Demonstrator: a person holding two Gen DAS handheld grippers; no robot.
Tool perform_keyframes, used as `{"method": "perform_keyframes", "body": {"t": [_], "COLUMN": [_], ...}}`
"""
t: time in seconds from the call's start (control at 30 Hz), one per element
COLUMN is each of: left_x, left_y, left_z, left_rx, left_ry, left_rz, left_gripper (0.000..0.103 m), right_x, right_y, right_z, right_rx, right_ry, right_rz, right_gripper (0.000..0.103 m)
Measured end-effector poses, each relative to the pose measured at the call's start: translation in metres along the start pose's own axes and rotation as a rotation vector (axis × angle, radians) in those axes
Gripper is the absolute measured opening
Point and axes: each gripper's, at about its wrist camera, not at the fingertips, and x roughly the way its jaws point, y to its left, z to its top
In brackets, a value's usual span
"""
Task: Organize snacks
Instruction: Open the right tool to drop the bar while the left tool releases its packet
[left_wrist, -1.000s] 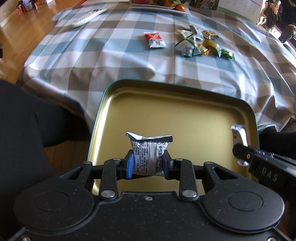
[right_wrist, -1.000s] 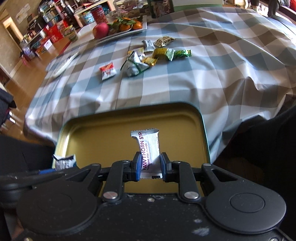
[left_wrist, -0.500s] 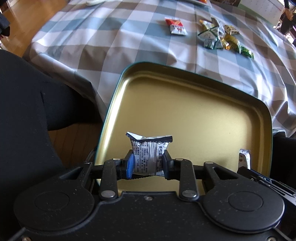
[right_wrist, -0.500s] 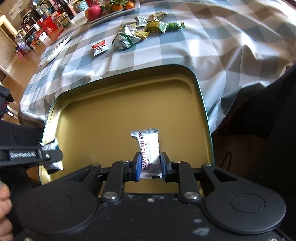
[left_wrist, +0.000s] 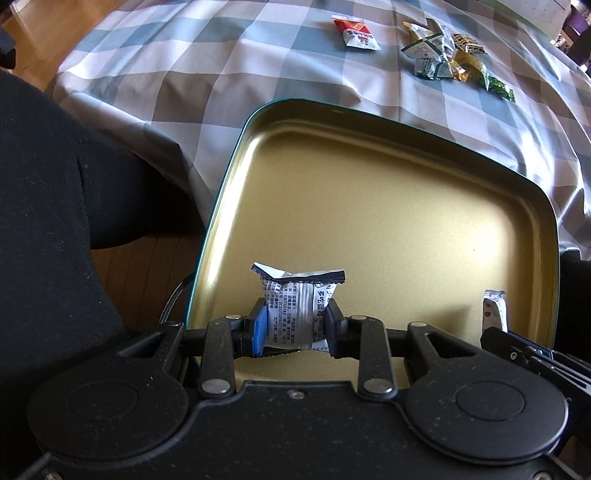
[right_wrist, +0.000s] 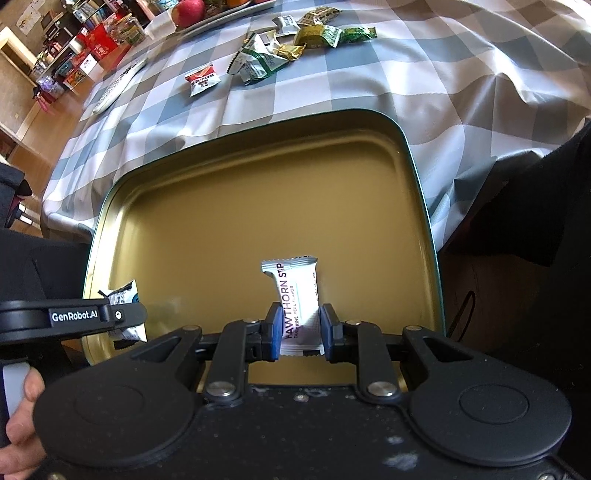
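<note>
Checked cloth (right_wrist: 424, 85) covers the surface, with the gold tin tray (left_wrist: 388, 206) at its near edge. Loose snacks (right_wrist: 288, 48) lie far back on the cloth — well apart from the tray. Left gripper (left_wrist: 295, 326) pinches a silver printed packet (left_wrist: 297, 295) above the tray's near-left part; right gripper (right_wrist: 298, 328) pinches a white hawthorn strip (right_wrist: 295, 291) upright above its near-right part.

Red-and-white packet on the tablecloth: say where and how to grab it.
Grip the red-and-white packet across its puffed middle, coming down from above. It lies flat on the checked tablecloth, apart from the green and yellow pile, so its sides look free for the fingers.
</note>
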Motion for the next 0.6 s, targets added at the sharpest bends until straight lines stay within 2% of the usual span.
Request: {"method": "perform_keyframes", "body": {"t": [0.3,0.37,0.43,0.6], "left_x": [-0.0047,-0.0049,-0.0050,-0.0059], "left_y": [0.0003,-0.0003,-0.0010,-0.0014], "left_z": [-0.0006,-0.0010,-0.0017,-0.0023], "left_rx": [-0.004,-0.003,-0.001,-0.002], "left_ry": [-0.019,-0.019,-0.016,-0.001], "left_rz": [-0.005,-0.004,-0.002,-0.008], "left_gripper": [0.044,0.044,0.044,0.044], "right_x": [-0.0061,-0.0074,-0.0090,-0.0101], "right_y": [0.0025,0.0029,0.0029,0.0057], "right_z": [-0.0024,-0.0021,-0.0024,-0.0029], "right_rx": [-0.038,-0.043,-0.049,-0.073], "right_ry": [-0.022,-0.030,-0.037,-0.046], "right_rz": [0.008,0.011,0.010,0.002], "right_gripper": [0.024,0.029,0.043,0.048]}}
